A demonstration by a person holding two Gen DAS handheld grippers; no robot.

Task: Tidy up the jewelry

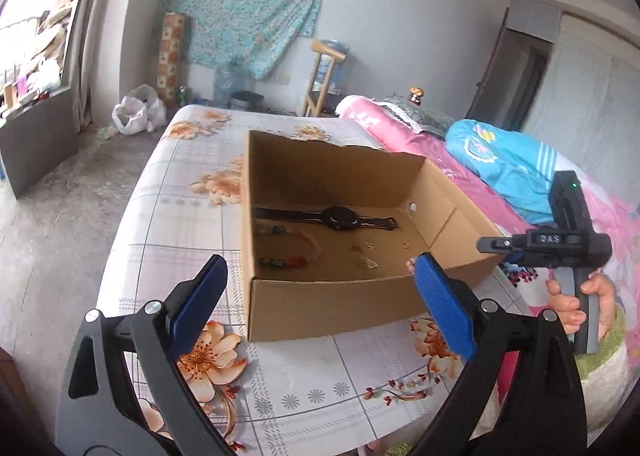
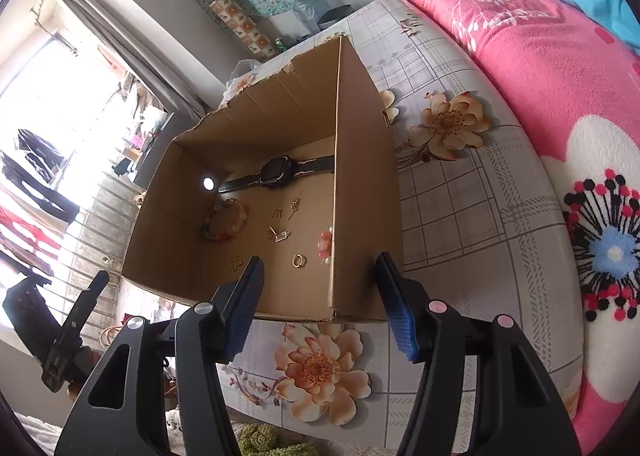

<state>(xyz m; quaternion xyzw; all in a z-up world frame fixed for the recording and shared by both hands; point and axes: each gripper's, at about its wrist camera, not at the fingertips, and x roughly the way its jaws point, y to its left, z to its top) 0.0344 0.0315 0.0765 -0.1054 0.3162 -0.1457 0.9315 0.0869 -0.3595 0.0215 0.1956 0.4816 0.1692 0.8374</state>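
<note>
the right wrist view looks down into the cardboard box (image 2: 360,183) and shows the small pieces plainly: a gold ring (image 2: 298,260), a few gold charms (image 2: 279,235), a bead bracelet (image 2: 225,220), pink beads (image 2: 324,244) against the near wall, and a black watch (image 2: 278,171) along the far side. the left wrist view, lower and from the side, shows the watch (image 1: 340,217) and a bead string (image 1: 294,252) but leaves the charms as faint specks; it alone shows the right hand (image 1: 588,304) holding its tool beside the box (image 1: 328,304). the box sits on a flower-print bed (image 2: 460,191) next to a pink blanket (image 2: 552,67). the left gripper (image 1: 320,304) is spread wide with nothing between its fingers, just short of the box's near wall. the right gripper (image 2: 320,300) is likewise spread and empty, hovering at the box's near corner, the ring just beyond it.
</note>
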